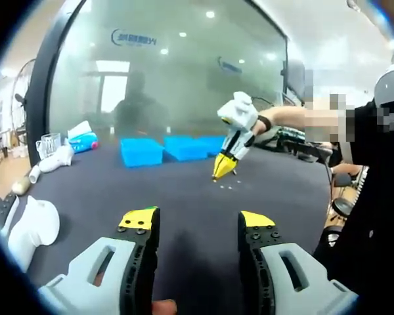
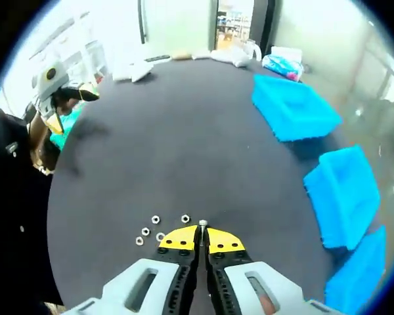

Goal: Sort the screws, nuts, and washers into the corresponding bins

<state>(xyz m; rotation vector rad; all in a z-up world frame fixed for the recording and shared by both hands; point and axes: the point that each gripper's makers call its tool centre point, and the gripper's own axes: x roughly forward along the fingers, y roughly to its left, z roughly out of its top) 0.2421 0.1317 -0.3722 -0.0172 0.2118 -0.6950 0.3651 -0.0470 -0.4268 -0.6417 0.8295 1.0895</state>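
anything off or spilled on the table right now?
Nothing stands out. A few small silver nuts and washers lie loose on the dark grey table, as the sorting expects. The right gripper is shut on a small silver screw; the three blue bins sit upright.

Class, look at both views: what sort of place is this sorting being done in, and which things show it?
Probably an office or lab workspace: a glass wall bearing a logo, recessed ceiling lights, and a dark table set with blue bins and small nuts.

bins: bright blue
table: dark grey, plain
right gripper: yellow tips, black jaws, pale grey body
left gripper: same yellow, black, grey
nuts: silver
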